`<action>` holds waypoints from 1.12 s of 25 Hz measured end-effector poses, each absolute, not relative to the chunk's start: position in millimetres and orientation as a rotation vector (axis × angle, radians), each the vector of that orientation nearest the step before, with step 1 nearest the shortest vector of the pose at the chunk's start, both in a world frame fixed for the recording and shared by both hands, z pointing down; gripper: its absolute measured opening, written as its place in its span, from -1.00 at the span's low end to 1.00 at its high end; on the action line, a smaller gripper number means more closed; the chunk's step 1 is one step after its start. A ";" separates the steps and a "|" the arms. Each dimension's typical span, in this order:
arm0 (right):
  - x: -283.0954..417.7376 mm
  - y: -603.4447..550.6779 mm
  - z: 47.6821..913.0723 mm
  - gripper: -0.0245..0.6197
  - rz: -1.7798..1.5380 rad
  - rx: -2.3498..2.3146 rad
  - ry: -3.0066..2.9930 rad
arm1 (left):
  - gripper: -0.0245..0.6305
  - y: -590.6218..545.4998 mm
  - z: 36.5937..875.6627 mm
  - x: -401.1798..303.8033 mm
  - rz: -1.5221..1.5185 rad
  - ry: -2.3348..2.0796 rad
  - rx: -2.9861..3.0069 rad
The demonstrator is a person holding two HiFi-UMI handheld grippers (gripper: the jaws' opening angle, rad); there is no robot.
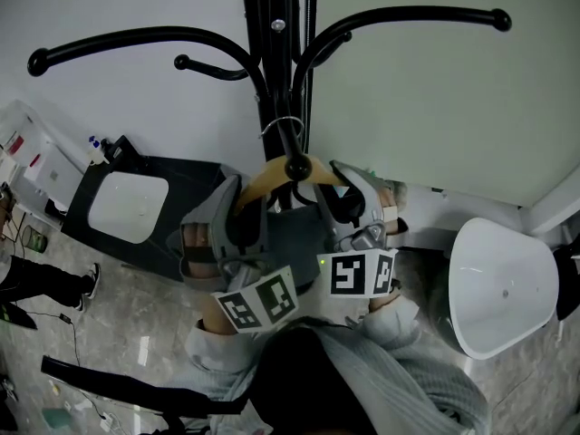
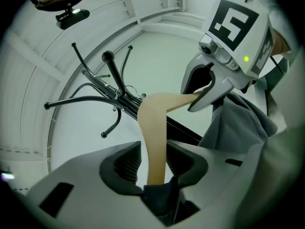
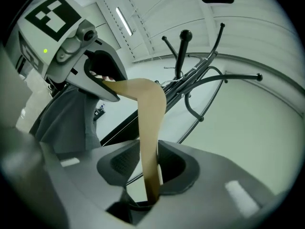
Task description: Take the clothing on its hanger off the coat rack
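A wooden hanger hangs with its wire hook at the pole of the black coat rack. A dark grey garment is draped on it. My left gripper straddles the hanger's left shoulder and my right gripper its right shoulder. In the left gripper view the hanger arm runs between the jaws of the left gripper; it lies against one pad, with a sliver of gap at the other. In the right gripper view the hanger arm stands between the jaws of the right gripper, a thin pale gap beside it.
The rack's curved arms spread left and right above the hanger. A white chair stands on the right. At the left are a black-framed white seat, boxes and a person's legs. A wall is close behind.
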State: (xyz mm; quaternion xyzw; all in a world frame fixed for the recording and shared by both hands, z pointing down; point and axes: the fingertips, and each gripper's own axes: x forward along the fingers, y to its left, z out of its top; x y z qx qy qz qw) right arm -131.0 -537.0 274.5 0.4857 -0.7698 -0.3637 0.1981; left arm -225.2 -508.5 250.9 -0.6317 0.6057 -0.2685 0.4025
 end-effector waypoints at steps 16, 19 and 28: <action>-125.2 -523.5 250.8 -0.61 -1.078 1.431 -2.096 | -0.54 -497.7 233.0 -220.5 -0.648 1.542 -1.633; -113.9 -513.8 233.6 -0.60 -1.107 1.478 -2.065 | -0.54 -489.3 216.2 -209.6 -0.593 1.514 -1.628; -49.1 -486.2 215.4 -0.60 -1.037 1.661 -1.849 | -0.54 -482.1 198.1 -147.9 -0.486 1.309 -1.728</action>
